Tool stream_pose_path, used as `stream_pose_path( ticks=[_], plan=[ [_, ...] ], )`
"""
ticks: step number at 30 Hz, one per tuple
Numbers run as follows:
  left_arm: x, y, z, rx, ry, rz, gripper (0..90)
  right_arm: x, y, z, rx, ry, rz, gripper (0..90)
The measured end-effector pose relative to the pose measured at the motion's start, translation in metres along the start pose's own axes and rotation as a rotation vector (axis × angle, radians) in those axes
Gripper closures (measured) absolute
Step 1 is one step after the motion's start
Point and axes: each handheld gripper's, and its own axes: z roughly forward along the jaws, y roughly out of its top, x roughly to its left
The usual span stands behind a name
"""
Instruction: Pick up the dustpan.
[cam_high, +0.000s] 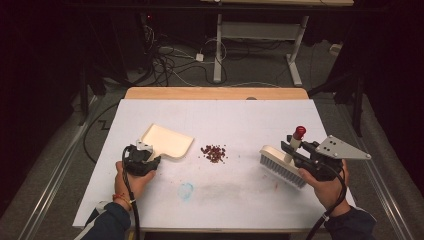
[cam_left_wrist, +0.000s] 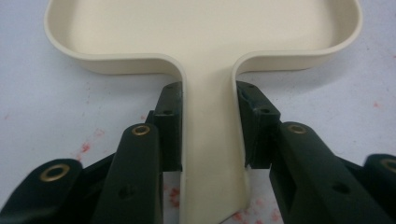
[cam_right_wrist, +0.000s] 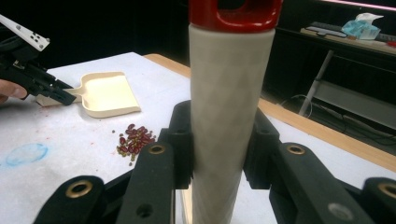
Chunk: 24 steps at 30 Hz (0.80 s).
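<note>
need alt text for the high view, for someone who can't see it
A person at a white table holds a gripper in each hand: the left gripper grips the handle of a cream dustpan, and the right gripper grips a brush with a red-capped handle. A small pile of dark red beans lies between dustpan and brush.
</note>
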Motion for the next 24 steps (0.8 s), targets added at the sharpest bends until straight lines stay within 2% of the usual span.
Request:
stream_pose_path(
  ticks=[3, 5, 6, 10, 11, 13, 14, 16, 19, 24],
  plan=[
    [0.001, 0.002, -0.004, 0.012, 0.002, 0.016, 64.1, 0.000, 0.000, 0.001, -0.001, 0.002, -0.006, 69.3],
    [0.003, 0.002, -0.016, -0.010, -0.023, 0.057, 64.2, -0.001, -0.001, 0.002, 0.000, 0.008, -0.006, 69.3],
    [0.003, 0.002, -0.016, -0.010, -0.023, 0.057, 64.3, -0.002, -0.001, 0.002, 0.000, 0.010, -0.006, 69.3],
    [0.002, -0.001, -0.035, -0.023, -0.007, 0.113, 64.3, -0.003, -0.001, 0.000, -0.007, 0.009, 0.001, 69.4],
    [0.001, -0.003, -0.042, -0.027, -0.008, 0.138, 64.3, -0.003, -0.001, -0.001, -0.008, 0.008, 0.000, 69.3],
    [0.000, -0.004, -0.047, -0.026, -0.017, 0.154, 64.3, -0.003, 0.000, -0.001, -0.009, 0.004, 0.003, 69.3],
    [-0.003, -0.008, -0.054, -0.025, -0.035, 0.174, 64.3, -0.003, 0.000, -0.001, -0.011, 0.004, 0.003, 69.3],
    [-0.006, -0.012, -0.061, -0.020, -0.041, 0.208, 64.3, -0.003, 0.000, -0.002, -0.016, 0.009, 0.010, 69.4],
    [-0.008, -0.016, -0.065, -0.013, -0.060, 0.222, 64.2, -0.003, 0.001, -0.002, -0.021, 0.013, 0.006, 69.4],
    [-0.017, -0.030, -0.070, 0.024, -0.106, 0.253, 64.2, -0.006, 0.001, 0.001, -0.020, 0.014, 0.019, 69.4]
  ],
)
